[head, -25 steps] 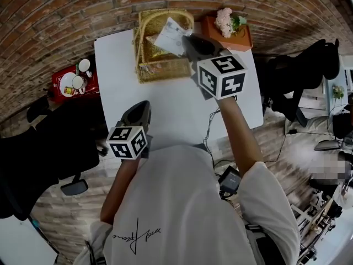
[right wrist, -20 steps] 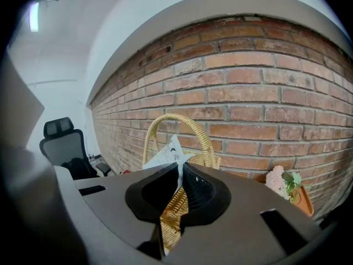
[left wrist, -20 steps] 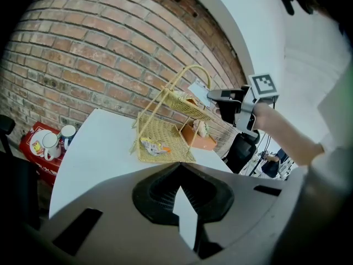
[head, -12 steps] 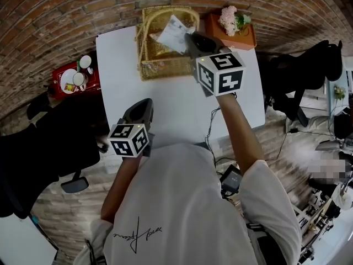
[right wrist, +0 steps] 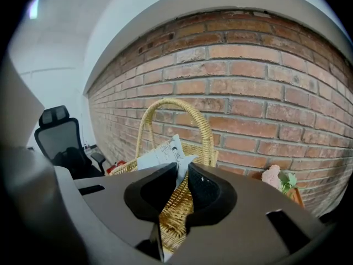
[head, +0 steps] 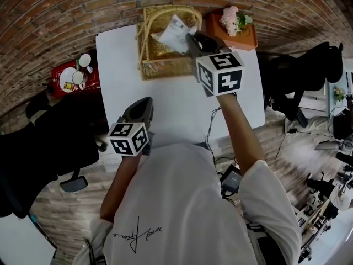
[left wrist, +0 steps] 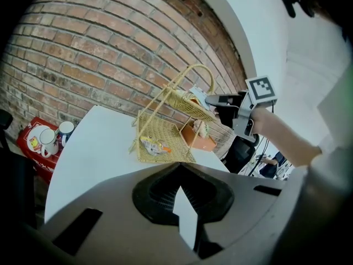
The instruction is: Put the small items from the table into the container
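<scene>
**Status: White Packet Held over Basket, Left Tool Idle**

1. Operator. A person in a white shirt [head: 182,203] stands at the near edge of the table [head: 176,109], one tool in each hand.

2. Left tool [head: 144,102]. It hovers at the near left part of the table. Its jaws are pressed together with nothing between them, as the left gripper view confirms [left wrist: 178,167].

3. Table surface. The white top between the two tools is bare.

4. Right tool [head: 190,37]. It is extended across the table at the end of the outstretched right arm. Its jaws are nearly closed and pinch the white packet [head: 174,35] by one edge. In the right gripper view the packet [right wrist: 162,150] stands up past the tool tips [right wrist: 182,169].

5. Task item location. The white packet is in the air over the right half of the wicker basket [head: 160,65], close to the arched handle [right wrist: 182,106]. It does not rest inside.

6. Basket contents. The left gripper view shows a small wrapped item [left wrist: 151,145] lying on the basket floor.

7. Far zone. An orange planter [head: 231,37] with pink flowers [head: 231,20] sits just right of the basket at the table's far edge. A red tray [head: 69,81] with cups stands off the table to the left. A brick wall [left wrist: 83,54] is behind.
</scene>
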Action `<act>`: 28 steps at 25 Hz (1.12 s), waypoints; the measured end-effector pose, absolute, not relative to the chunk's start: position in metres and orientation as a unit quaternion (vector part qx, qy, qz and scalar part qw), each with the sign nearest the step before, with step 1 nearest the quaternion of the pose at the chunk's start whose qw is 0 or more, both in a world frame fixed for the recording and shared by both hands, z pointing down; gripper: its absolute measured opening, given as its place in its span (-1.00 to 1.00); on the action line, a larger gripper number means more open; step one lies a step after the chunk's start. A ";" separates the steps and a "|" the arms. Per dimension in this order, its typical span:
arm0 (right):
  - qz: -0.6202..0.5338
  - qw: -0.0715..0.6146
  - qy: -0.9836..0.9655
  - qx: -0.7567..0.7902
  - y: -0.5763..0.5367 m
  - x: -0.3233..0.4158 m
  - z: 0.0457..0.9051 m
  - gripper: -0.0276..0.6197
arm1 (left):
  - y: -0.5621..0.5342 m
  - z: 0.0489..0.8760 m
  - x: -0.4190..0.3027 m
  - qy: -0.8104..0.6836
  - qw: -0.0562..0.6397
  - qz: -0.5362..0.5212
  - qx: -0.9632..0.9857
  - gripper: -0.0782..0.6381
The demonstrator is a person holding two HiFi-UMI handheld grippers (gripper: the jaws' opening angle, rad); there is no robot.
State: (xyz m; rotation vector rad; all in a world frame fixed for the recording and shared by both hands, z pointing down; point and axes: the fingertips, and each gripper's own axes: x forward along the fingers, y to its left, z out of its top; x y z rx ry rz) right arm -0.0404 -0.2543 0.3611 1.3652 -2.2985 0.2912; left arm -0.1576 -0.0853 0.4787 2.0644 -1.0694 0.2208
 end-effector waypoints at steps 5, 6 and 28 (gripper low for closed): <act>0.123 0.215 -0.834 0.494 -0.253 -0.039 0.364 -0.68 | -0.086 0.479 -0.159 -0.423 0.392 0.087 0.812 -0.76; 0.126 0.214 -0.834 0.493 -0.252 -0.039 0.365 -0.62 | -0.086 0.479 -0.159 -0.423 0.392 0.087 0.812 -0.76; 0.125 0.212 -0.836 0.491 -0.242 -0.035 0.363 -0.42 | -0.082 0.472 -0.158 -0.426 0.384 0.078 0.815 -0.76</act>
